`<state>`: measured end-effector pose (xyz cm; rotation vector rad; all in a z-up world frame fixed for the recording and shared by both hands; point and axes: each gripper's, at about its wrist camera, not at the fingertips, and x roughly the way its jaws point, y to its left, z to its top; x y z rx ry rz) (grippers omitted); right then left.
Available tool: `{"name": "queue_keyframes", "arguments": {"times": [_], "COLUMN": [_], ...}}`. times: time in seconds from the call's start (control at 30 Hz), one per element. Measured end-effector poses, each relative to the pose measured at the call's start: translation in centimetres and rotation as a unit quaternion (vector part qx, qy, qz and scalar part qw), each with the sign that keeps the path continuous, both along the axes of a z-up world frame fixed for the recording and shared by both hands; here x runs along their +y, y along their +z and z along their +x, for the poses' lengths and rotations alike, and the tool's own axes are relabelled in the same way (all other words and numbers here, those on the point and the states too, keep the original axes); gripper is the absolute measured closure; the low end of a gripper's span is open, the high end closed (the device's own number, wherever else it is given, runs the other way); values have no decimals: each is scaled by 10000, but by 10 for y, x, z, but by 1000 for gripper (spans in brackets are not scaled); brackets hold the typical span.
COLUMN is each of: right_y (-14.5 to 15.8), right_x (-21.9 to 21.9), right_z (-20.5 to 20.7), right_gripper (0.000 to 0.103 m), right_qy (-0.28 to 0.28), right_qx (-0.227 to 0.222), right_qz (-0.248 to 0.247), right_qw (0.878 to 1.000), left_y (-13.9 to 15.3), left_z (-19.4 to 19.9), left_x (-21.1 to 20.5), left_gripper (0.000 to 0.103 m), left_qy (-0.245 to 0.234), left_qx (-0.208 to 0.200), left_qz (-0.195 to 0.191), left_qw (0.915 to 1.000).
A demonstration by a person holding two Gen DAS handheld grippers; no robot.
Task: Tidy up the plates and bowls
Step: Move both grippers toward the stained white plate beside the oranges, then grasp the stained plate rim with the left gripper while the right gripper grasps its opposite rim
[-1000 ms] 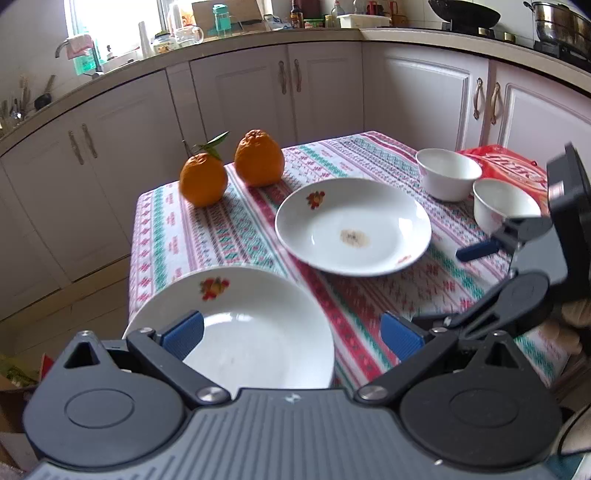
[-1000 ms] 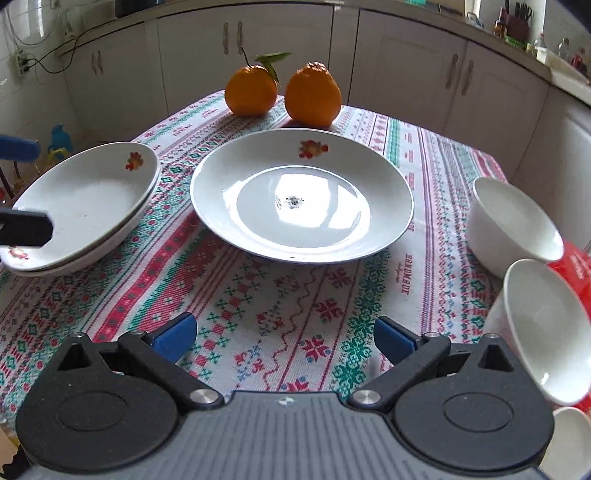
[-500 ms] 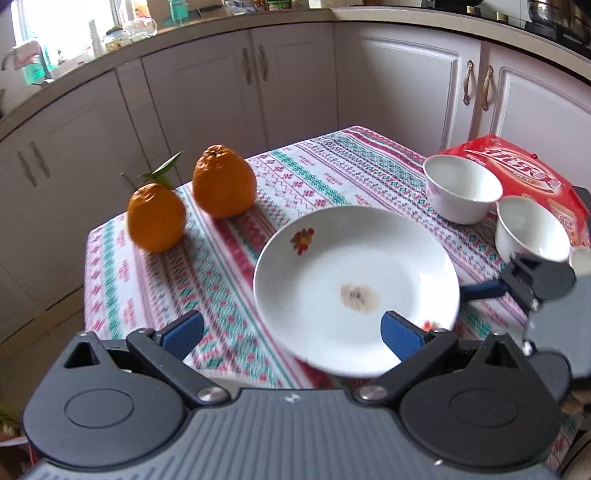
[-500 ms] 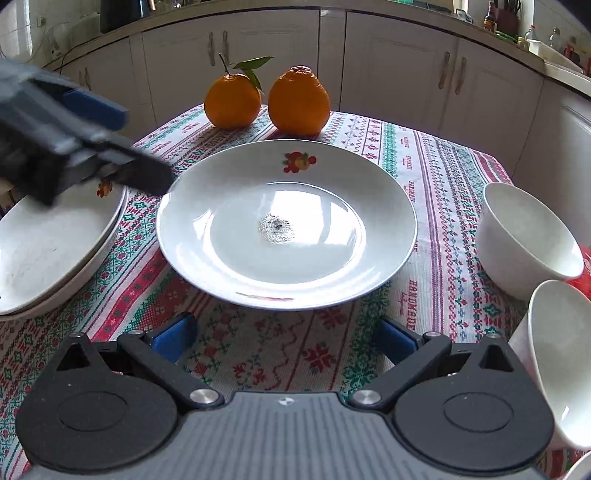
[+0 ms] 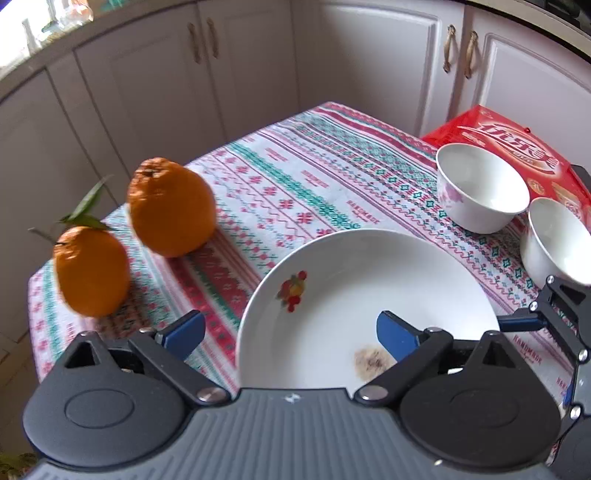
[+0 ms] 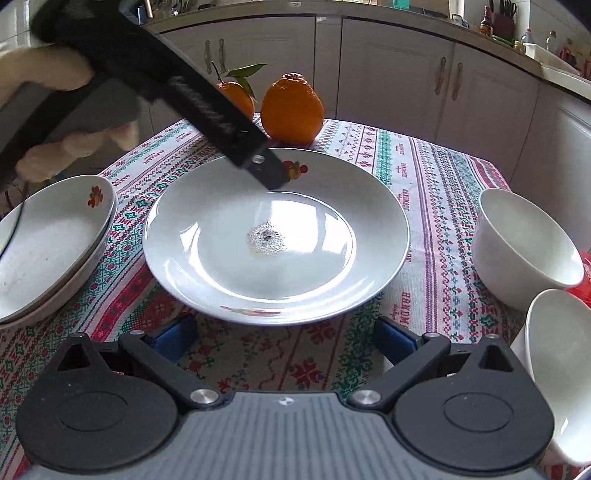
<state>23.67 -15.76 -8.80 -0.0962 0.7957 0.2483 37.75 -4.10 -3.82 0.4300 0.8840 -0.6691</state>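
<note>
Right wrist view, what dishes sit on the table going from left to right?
Stacked plates → large plate with a residue spot → upright white bowl → tilted white bowl.

Place: a home kitchen.
Cabinets: cream panelled cabinet doors (image 6: 399, 74) with metal handles run around the room under a pale countertop (image 6: 554, 70).
Countertop clutter: bottles and jars (image 6: 491, 20) stand at the far right corner.
Table: a small table under a patterned red, green and white tablecloth (image 5: 295, 177).
Household things: two oranges (image 5: 170, 210), white plates (image 6: 273, 236), bowls (image 5: 480, 188) and a red snack packet (image 5: 517, 140).
</note>
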Motion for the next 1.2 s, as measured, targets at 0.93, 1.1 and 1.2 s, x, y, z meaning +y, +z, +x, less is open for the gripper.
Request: {"name": "queue_keyframes", "arguments": {"times": [0.93, 1.1, 1.2], "right_y": [5, 5, 6], "right_x": [-2, -1, 0], "right_z": [2, 4, 3], "right_gripper": [20, 21, 22], "right_qy": [142, 170, 213], "right_qx": [-99, -94, -103], "right_qz": [50, 37, 26], "right_qw": [9998, 9998, 9997], "left_y": [-18, -18, -18], "left_z": [58, 58, 57], "left_x": [-30, -30, -29], "left_gripper": [44, 45, 45], "left_qy": [-1124, -1160, -1176], "left_qx": [1326, 1345, 1331], "left_qz": [774, 778, 760], "left_qw": [9817, 9810, 9812]}}
